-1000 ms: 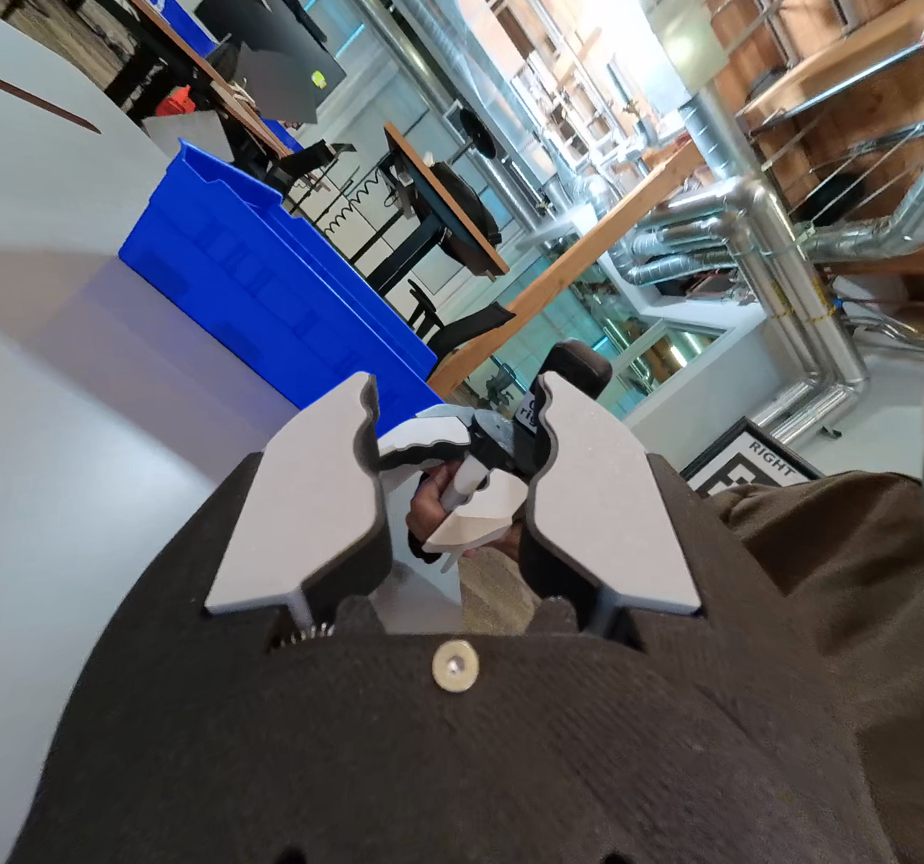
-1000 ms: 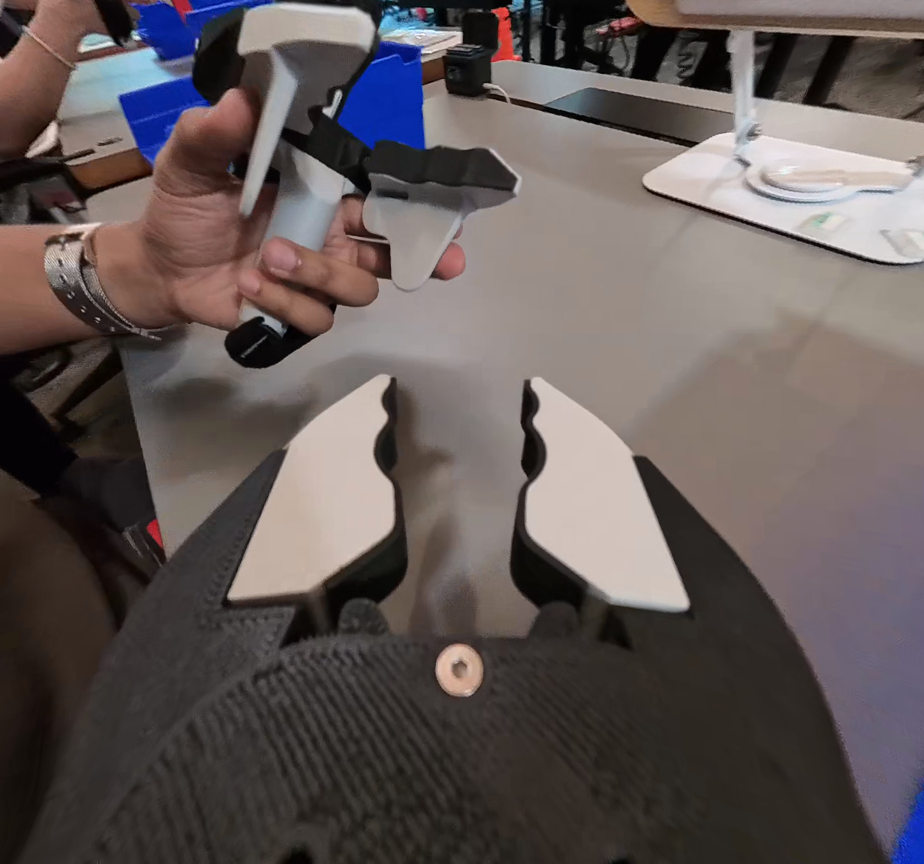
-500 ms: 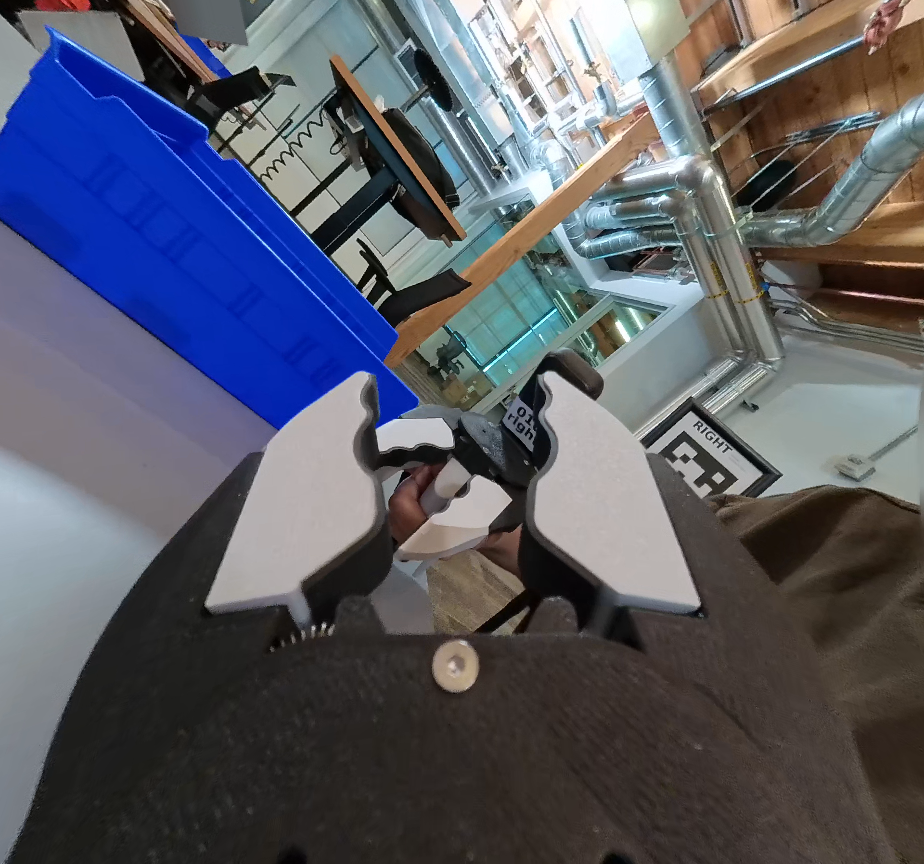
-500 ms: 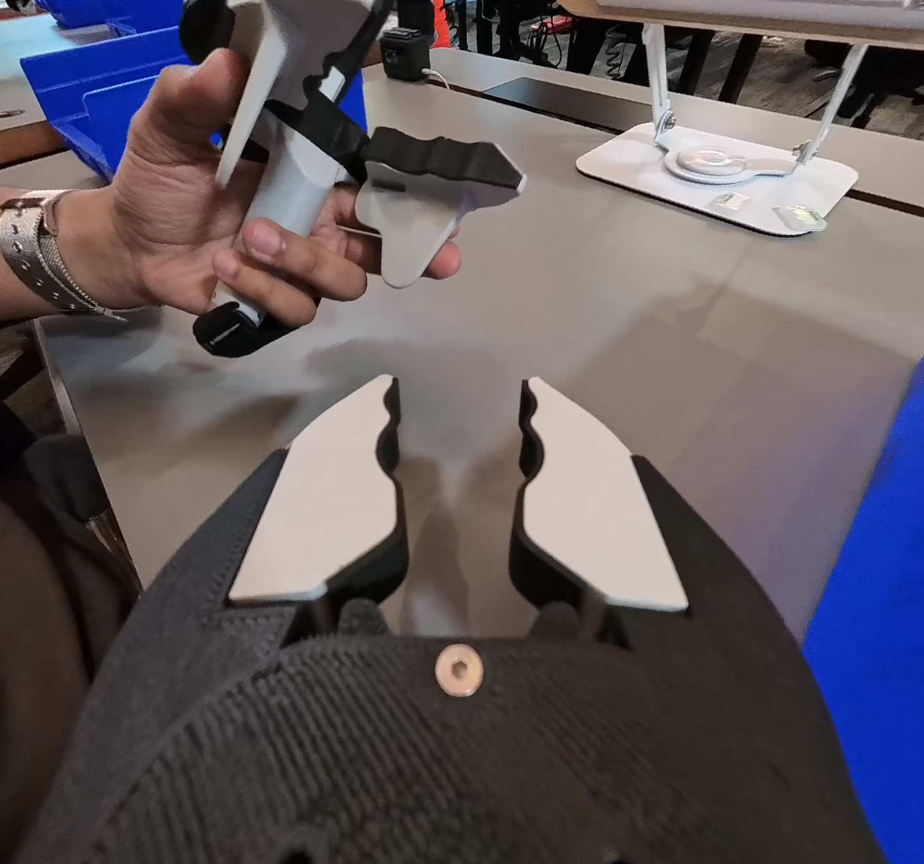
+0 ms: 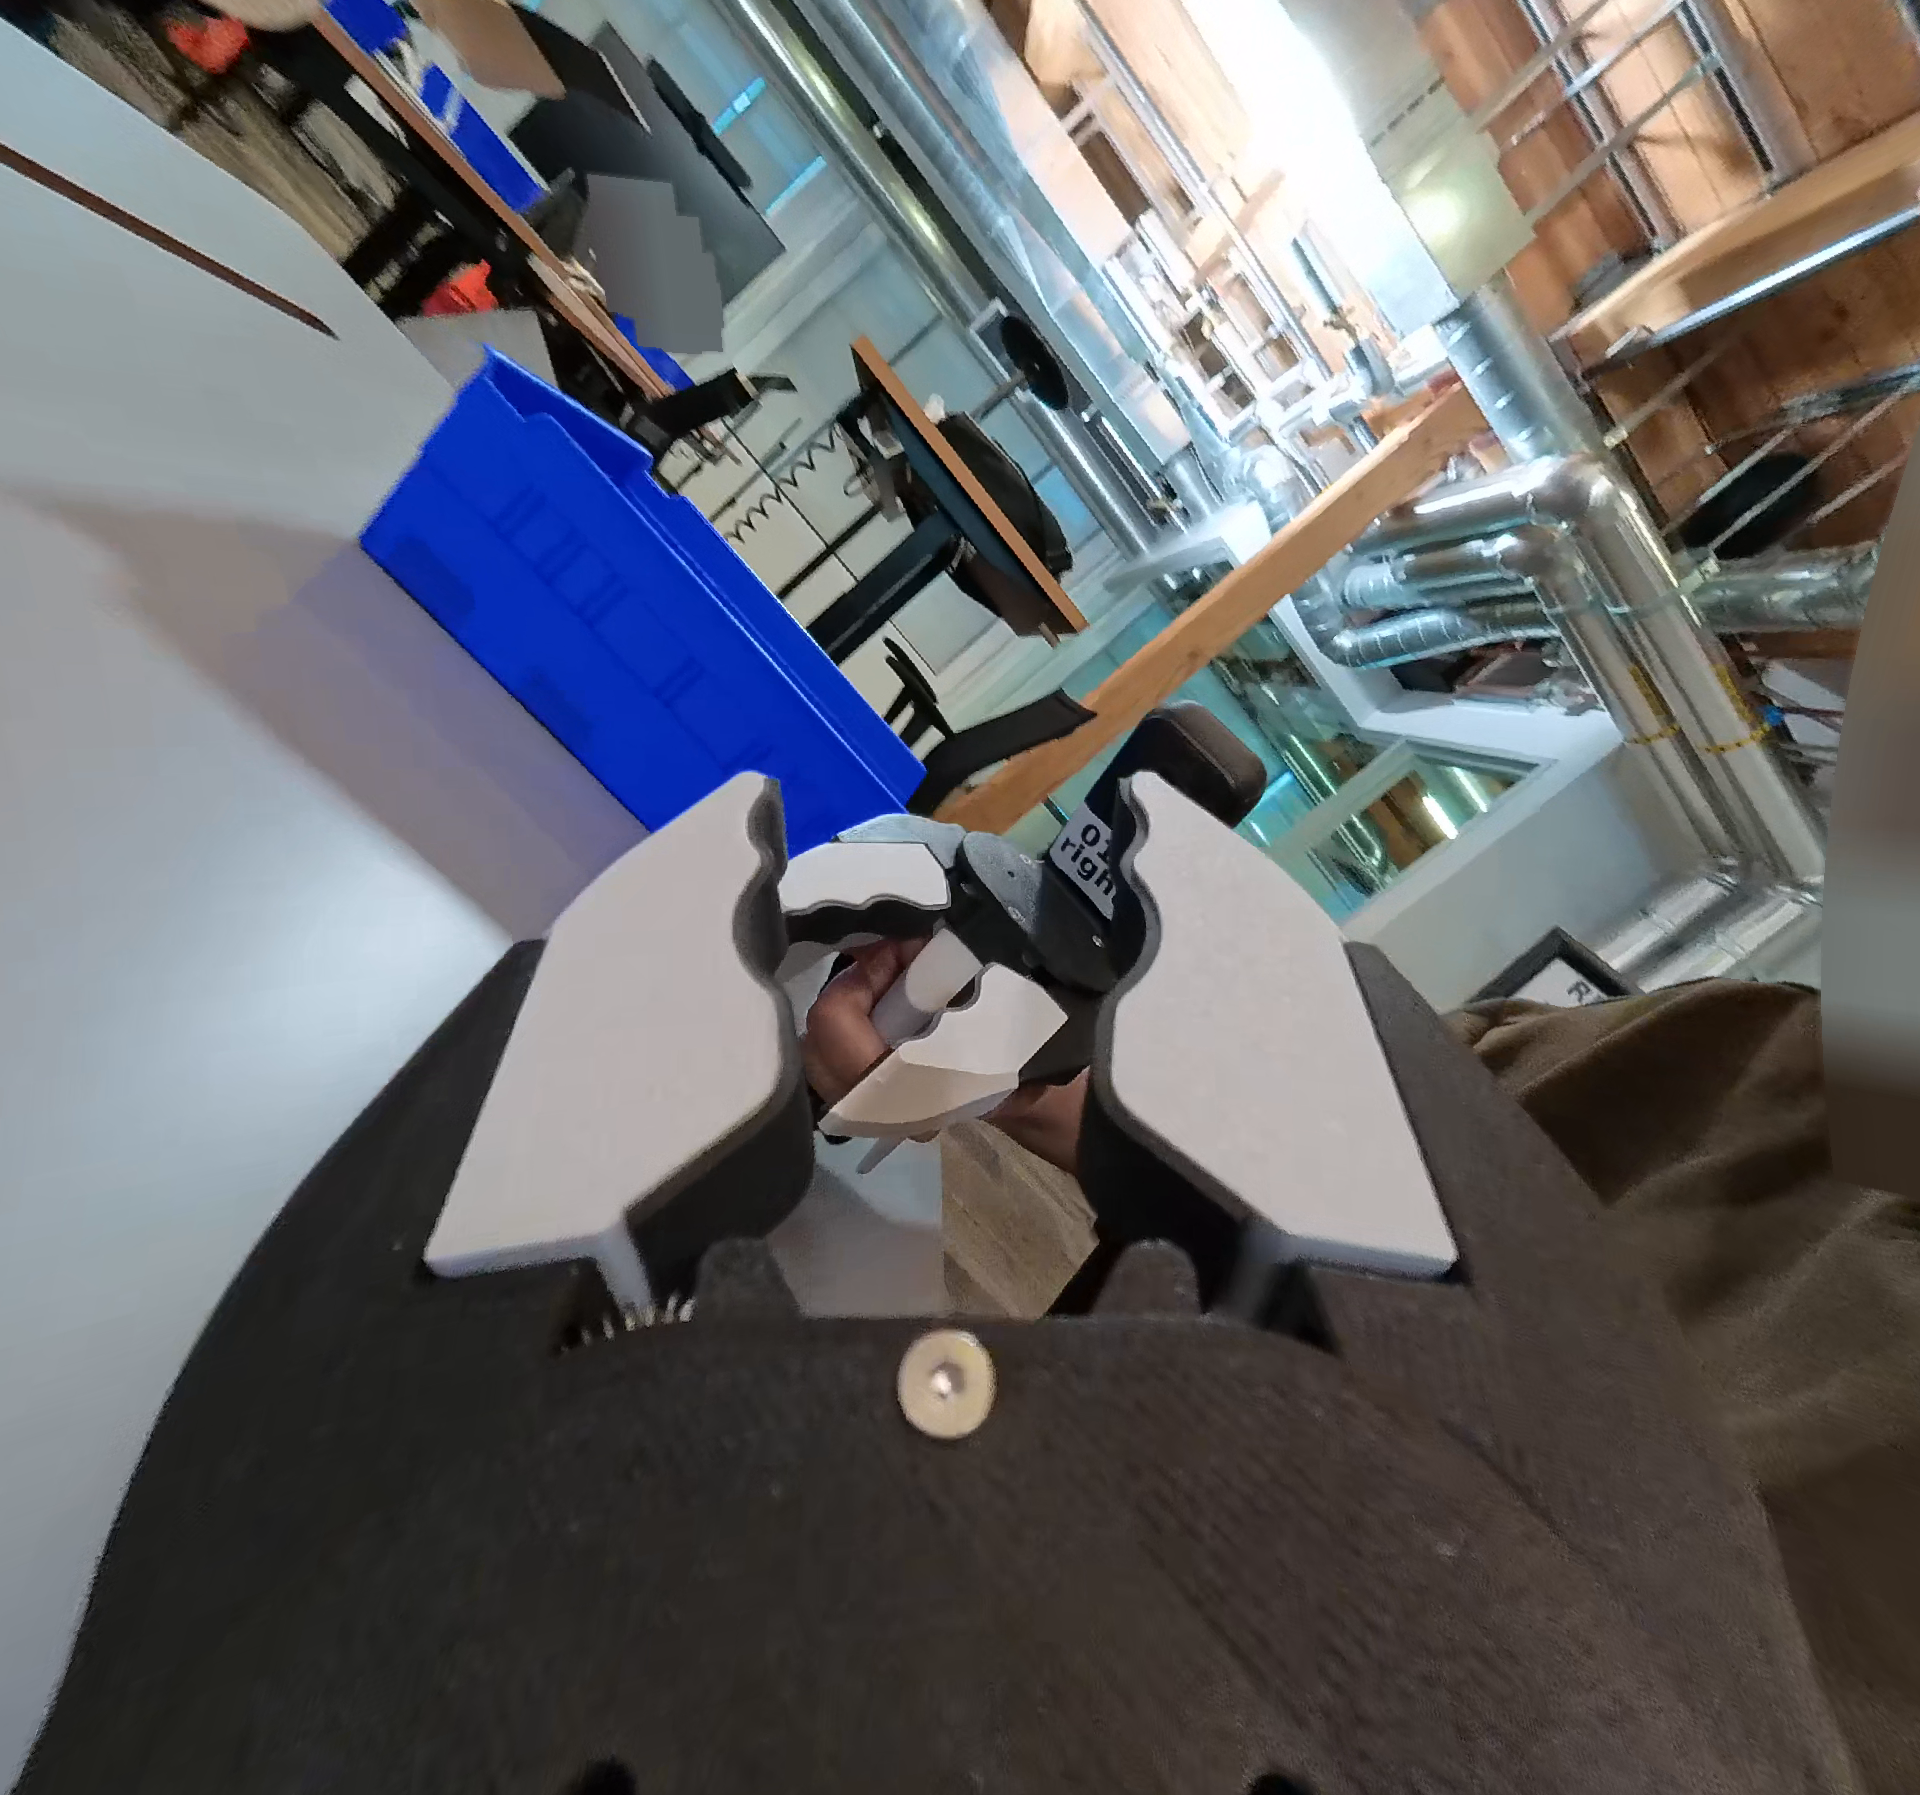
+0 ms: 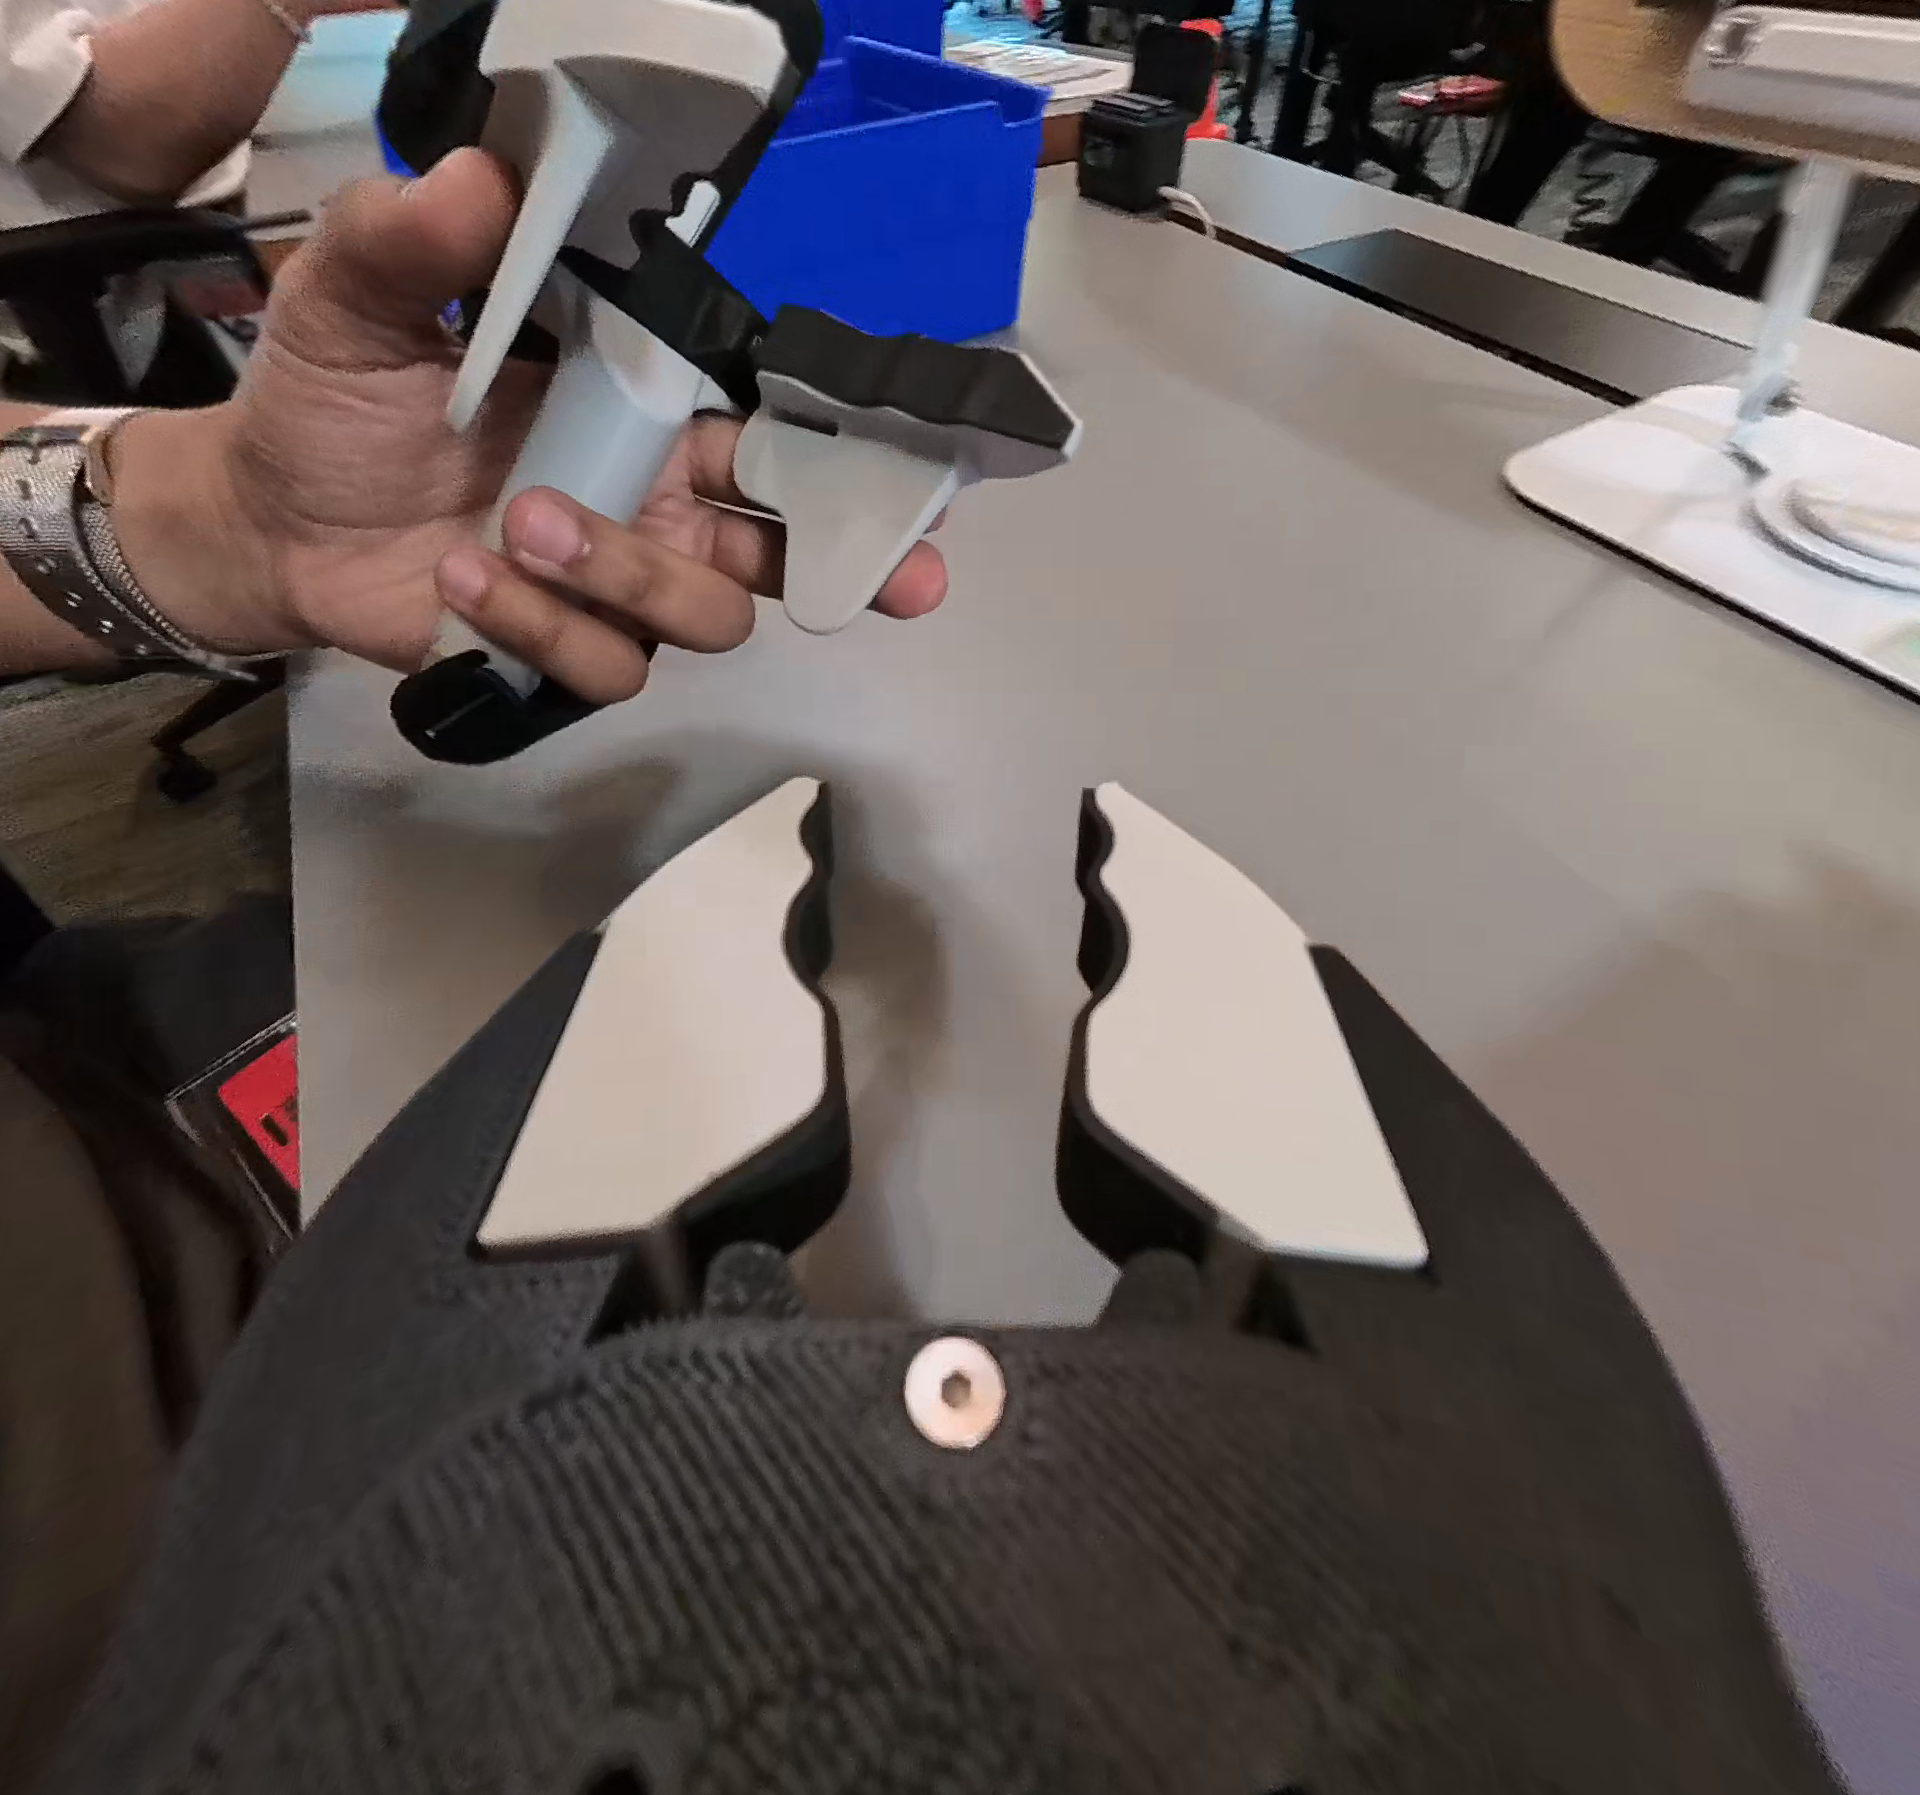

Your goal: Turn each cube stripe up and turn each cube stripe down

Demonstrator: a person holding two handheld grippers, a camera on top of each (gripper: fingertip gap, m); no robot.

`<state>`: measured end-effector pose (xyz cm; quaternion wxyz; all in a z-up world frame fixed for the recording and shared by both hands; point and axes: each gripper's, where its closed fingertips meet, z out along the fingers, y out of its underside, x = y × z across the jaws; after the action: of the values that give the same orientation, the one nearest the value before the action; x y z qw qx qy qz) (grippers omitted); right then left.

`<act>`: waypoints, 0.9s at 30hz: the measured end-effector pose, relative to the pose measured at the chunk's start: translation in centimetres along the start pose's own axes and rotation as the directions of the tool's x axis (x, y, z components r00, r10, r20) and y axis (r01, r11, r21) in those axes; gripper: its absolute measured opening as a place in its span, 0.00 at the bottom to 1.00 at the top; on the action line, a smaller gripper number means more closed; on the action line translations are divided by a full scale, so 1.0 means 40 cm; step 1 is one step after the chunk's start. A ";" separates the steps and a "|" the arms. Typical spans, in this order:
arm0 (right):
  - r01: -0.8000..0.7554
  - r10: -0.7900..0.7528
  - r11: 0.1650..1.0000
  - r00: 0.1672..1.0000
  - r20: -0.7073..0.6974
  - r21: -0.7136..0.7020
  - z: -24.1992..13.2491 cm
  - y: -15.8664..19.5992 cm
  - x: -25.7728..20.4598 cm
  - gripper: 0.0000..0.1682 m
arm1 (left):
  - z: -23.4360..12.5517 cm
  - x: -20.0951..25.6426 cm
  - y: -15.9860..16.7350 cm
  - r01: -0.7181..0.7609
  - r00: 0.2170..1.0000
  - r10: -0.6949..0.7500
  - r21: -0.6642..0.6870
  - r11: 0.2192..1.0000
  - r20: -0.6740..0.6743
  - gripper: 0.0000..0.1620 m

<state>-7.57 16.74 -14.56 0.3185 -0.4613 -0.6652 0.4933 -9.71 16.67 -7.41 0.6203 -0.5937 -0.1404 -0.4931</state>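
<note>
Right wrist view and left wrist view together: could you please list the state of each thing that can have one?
Left hand-held gripper: open, empty, raised and tilted.
Right hand-held gripper: open, empty, above the grey table.
Blue plastic bin: upright on the grey table; its contents cannot be seen.
White flat stand base: resting on the grey table.
Striped cubes: none in view.

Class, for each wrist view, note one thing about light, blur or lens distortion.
Left wrist view: strong glare washes out the ceiling windows, and the blue bin leans steeply, its lines bent by the wide lens. Right wrist view: even light, soft shadows on the grey table; the hand is slightly motion-blurred.
</note>
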 end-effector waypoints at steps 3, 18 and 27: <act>0.023 -0.023 1.000 0.997 0.070 0.000 0.047 -0.016 -0.030 0.27 | -0.061 0.007 -0.016 -0.023 0.998 0.020 0.062 0.998 0.051 0.37; 0.105 -0.105 0.994 0.924 0.368 0.020 0.222 -0.075 -0.205 0.27 | -0.480 0.059 -0.164 -0.532 0.642 0.265 0.169 0.830 0.719 0.46; 0.078 -0.082 0.997 0.925 0.371 0.026 0.235 -0.086 -0.200 0.27 | -0.940 -0.039 -0.331 -0.337 0.055 0.126 -0.100 0.936 0.990 0.54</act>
<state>-13.90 5.61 -13.98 0.2089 -0.3302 -0.7291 0.5619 -36.22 -13.02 -10.29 0.4798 -0.7318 -0.4597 0.1513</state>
